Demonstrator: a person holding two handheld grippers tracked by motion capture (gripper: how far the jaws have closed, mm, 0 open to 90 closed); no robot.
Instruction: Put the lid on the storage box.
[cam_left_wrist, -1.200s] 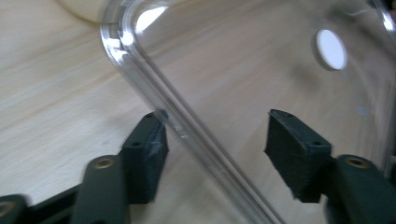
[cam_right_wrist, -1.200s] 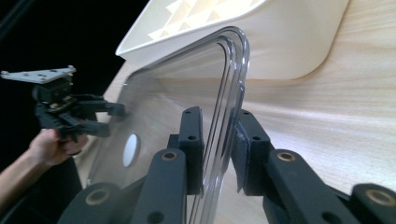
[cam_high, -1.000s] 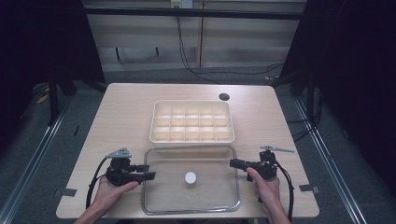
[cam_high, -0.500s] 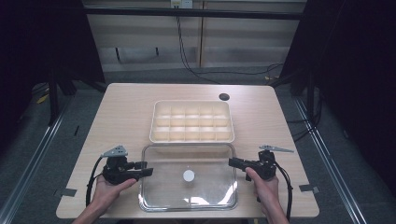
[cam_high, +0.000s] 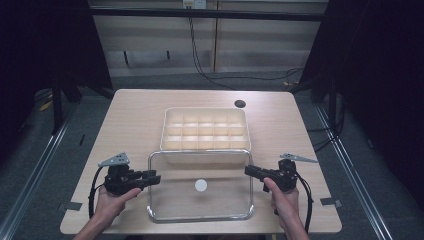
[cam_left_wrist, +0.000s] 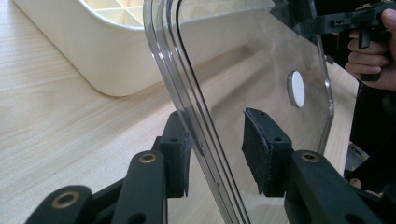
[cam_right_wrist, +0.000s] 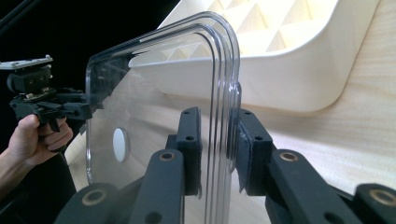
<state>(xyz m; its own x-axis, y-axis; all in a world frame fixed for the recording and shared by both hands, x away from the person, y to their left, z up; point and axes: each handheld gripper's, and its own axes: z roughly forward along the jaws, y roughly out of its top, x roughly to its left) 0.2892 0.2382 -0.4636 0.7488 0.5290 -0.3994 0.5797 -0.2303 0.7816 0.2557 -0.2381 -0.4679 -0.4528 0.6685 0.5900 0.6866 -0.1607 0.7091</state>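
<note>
Fingers: right gripper (cam_high: 256, 172) clamped on the clear rectangular plastic lid (cam_high: 200, 186); left gripper (cam_high: 150, 177) has been closing, lid edge between its pads, one not yet touching. Lid has lifted off the desk (cam_high: 130, 115) since a second ago, likely bound for the cream compartmented plastic tray (cam_high: 205, 129) beyond. Count: two grippers, one lid, one tray.

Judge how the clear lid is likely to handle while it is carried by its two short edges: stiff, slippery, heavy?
The clear lid probably stays stiff: it spans between the left claw and right claw without visible sag. Its glossy ridged rim looks slippery, so padded jaws help. Thin and see-through, it seems light. The left jaws have just been closing around its edge, one pad apparently short of contact.
</note>
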